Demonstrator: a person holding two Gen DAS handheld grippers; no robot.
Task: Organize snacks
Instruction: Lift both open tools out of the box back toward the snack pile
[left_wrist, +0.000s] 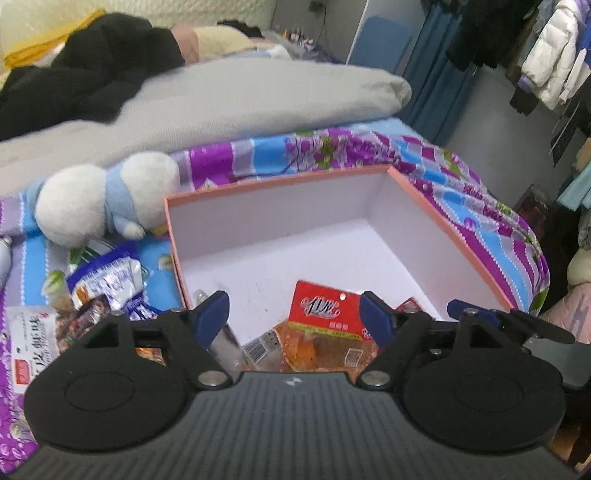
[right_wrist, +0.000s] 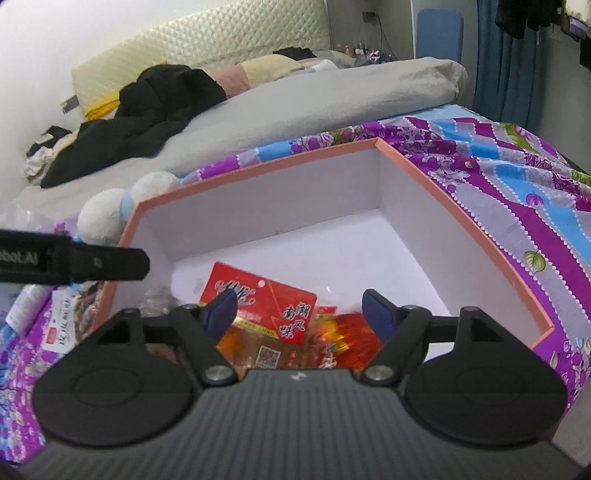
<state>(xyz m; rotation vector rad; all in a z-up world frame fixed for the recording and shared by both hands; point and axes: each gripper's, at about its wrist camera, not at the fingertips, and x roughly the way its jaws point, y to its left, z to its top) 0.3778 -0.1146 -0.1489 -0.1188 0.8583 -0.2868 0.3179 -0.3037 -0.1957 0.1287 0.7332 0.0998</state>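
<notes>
A pink-rimmed white box (left_wrist: 280, 181) (right_wrist: 258, 162) stands open on the bed. Red snack packets (left_wrist: 325, 310) (right_wrist: 258, 295) lie at its near end, with a shiny red wrapper (right_wrist: 354, 332) beside them. My left gripper (left_wrist: 293, 314) is open and empty over the box's near end. My right gripper (right_wrist: 299, 310) is open and empty above the red packets. Loose snacks lie left of the box: a blue-white packet (left_wrist: 107, 280) and a white packet with brown contents (left_wrist: 37, 332) (right_wrist: 70, 321). The left gripper's side (right_wrist: 74, 262) shows in the right wrist view.
A white and blue plush toy (left_wrist: 107, 199) (right_wrist: 122, 210) lies by the box's far left corner. A grey duvet (left_wrist: 221, 103) and black clothes (left_wrist: 92, 74) lie behind on the purple-blue floral sheet (right_wrist: 498, 166). Clothes hang at the right (left_wrist: 554, 55).
</notes>
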